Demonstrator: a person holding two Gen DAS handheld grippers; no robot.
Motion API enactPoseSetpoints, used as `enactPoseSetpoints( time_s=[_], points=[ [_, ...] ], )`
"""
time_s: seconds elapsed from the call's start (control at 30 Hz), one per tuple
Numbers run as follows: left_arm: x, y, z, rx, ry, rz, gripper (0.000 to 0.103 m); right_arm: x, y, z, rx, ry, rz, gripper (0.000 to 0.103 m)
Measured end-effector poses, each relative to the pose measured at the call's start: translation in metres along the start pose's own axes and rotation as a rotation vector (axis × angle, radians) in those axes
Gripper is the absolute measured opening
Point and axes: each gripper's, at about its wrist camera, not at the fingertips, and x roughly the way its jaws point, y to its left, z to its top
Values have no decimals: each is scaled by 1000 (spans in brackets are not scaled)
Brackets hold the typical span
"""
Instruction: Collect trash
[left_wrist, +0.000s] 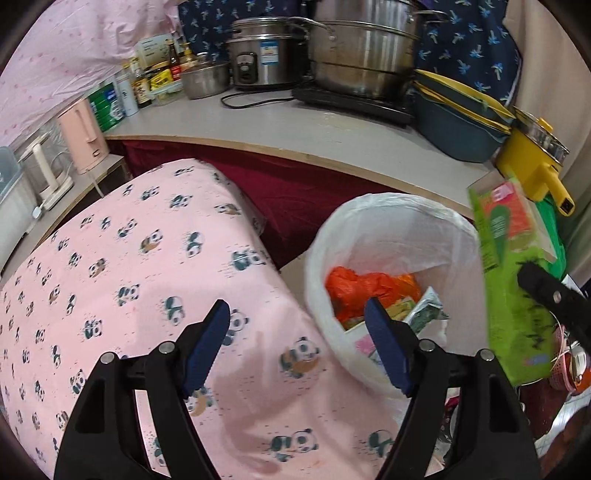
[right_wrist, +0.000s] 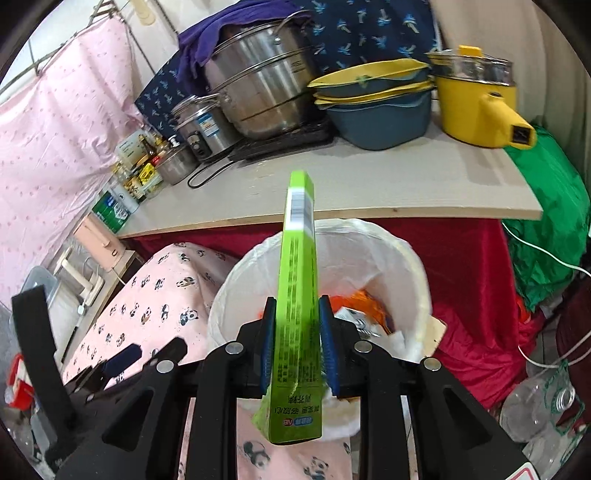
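Left wrist view: the left gripper (left_wrist: 297, 317) stood with its blue-padded jaws wide apart and nothing between them, poised over a pink cloth printed with pandas (left_wrist: 147, 295). Just to its right was a round bin lined with a white plastic bag (left_wrist: 391, 236), which held crumpled orange plastic (left_wrist: 354, 288) and some paper packaging. At the right edge a flat green cardboard carton (left_wrist: 517, 280) hung beside the bin rim, with a black finger of the right gripper (left_wrist: 550, 291) across it. Behind, a pale worktop (left_wrist: 295, 125) carried a large stainless steel stockpot (left_wrist: 365, 55), a steel rice cooker (left_wrist: 262, 51), stacked blue and yellow basins (left_wrist: 458, 122) and a yellow electric pot (left_wrist: 532, 158).

Right wrist view: the right gripper (right_wrist: 297, 314) had the green carton (right_wrist: 299, 277) standing on edge between its blue pads (right_wrist: 328, 347). The pads lay right along the carton's sides; whether they pressed on it could not be determined. The carton was above the near rim of the white-lined bin (right_wrist: 410, 266), its upper end pointing towards the worktop (right_wrist: 369, 184). The left gripper (right_wrist: 122, 360) appeared at lower left. Clear plastic bottles (right_wrist: 543, 402) lay at lower right, beside red cloth (right_wrist: 476, 347).
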Motion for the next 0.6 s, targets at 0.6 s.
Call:
enactPoseSetpoints(
  time_s=[0.6],
  points=[
    [-25, 25, -28, -24, -19, 41, 79, -24, 32, -21, -81, 15, 0, 58]
  ],
)
